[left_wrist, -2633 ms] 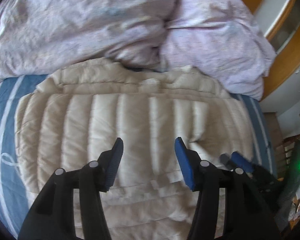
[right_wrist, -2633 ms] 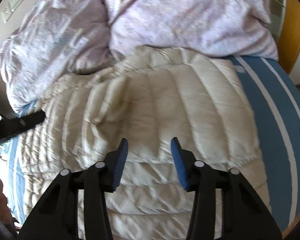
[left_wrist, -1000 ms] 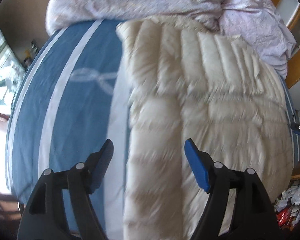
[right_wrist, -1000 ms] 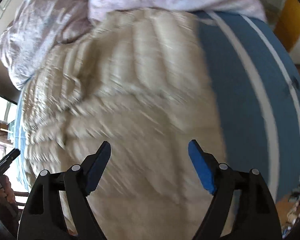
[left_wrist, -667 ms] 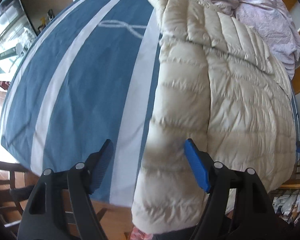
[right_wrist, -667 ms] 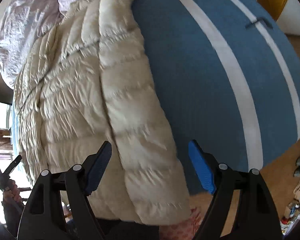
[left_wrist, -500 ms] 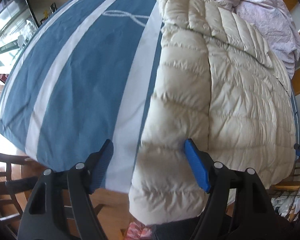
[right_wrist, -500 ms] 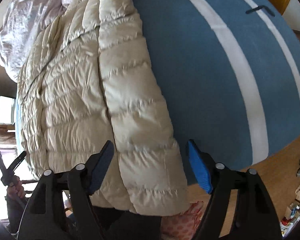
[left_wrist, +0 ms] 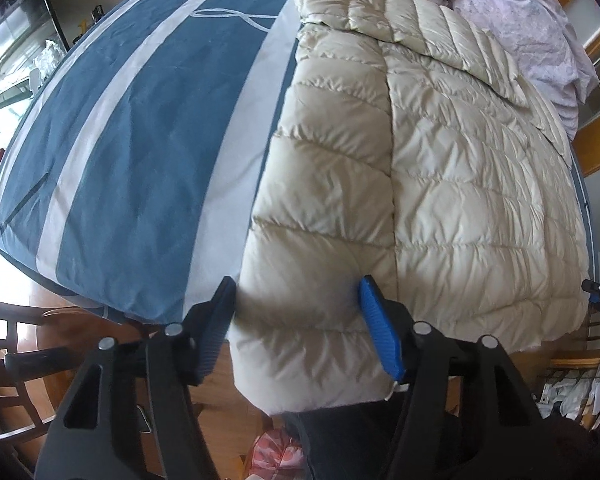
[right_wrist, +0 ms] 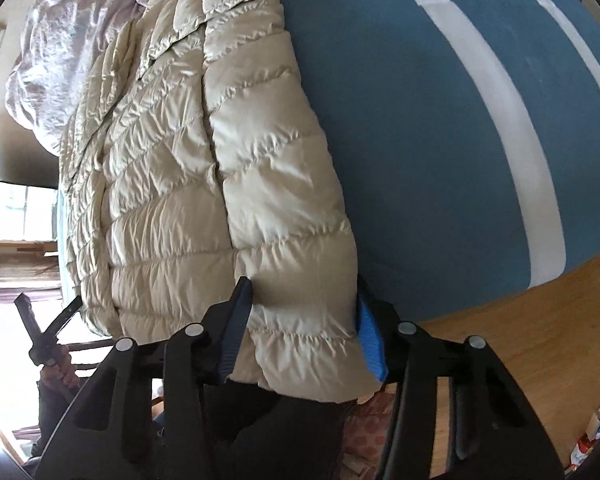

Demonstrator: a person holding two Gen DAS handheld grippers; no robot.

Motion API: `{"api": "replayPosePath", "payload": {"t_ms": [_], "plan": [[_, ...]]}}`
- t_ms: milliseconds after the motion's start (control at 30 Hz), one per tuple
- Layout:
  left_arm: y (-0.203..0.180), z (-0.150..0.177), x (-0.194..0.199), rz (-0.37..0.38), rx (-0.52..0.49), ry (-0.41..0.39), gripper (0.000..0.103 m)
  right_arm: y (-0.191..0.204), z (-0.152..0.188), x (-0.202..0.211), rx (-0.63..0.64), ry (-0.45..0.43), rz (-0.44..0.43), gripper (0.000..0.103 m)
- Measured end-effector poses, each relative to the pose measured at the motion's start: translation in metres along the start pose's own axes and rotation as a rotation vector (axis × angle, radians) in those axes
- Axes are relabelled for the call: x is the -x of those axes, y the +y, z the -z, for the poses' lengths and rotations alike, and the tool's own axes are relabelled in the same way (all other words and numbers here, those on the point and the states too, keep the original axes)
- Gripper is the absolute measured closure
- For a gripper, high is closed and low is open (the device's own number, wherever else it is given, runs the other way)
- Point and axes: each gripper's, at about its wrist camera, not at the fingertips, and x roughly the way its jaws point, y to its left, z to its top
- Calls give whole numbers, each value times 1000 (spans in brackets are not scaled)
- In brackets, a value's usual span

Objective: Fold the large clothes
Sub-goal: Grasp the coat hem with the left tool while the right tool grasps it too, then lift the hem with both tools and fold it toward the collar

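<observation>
Tongs [left_wrist: 298,320] [right_wrist: 300,320] straddle cream puffer jacket [left_wrist: 440,184] sleeves.

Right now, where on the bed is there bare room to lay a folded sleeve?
Bare blue striped sheet lies on either side of the cream jacket. The far end is crowded by the rumpled lilac bedding. Both claws straddle the jacket's hanging sleeves.

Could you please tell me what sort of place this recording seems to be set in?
Most likely a home bedroom: a cream puffer jacket lies on a bed with a blue striped cover, rumpled lilac bedding is heaped at its far end, and wooden flooring surrounds it.
</observation>
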Motion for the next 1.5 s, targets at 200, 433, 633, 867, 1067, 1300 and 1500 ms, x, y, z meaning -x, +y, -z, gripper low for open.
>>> {"api": "replayPosePath", "payload": {"t_ms": [200, 433, 633, 867, 1067, 1300, 1500], "plan": [[-5, 8, 2, 11, -15, 9, 50, -5, 10, 2, 4, 32, -52, 55], [-16, 12, 1, 16, -30, 19, 58, 1, 11, -7, -1, 55, -85, 66], [-23, 18, 2, 31, -36, 29, 60, 3, 12, -9, 1, 64, -107, 66], [-24, 20, 6, 42, -28, 18, 87, 6, 10, -11, 10, 60, -121, 93], [-23, 13, 16, 25, -37, -8, 97, 11, 5, -5, 27, 34, -111, 95], [-25, -1, 31, -22, -47, -53, 98, 13, -5, 13, 50, -24, -109, 96], [-28, -20, 43, -46, -57, -105, 98, 27, -24, 30, 83, -86, -110, 96]]}}
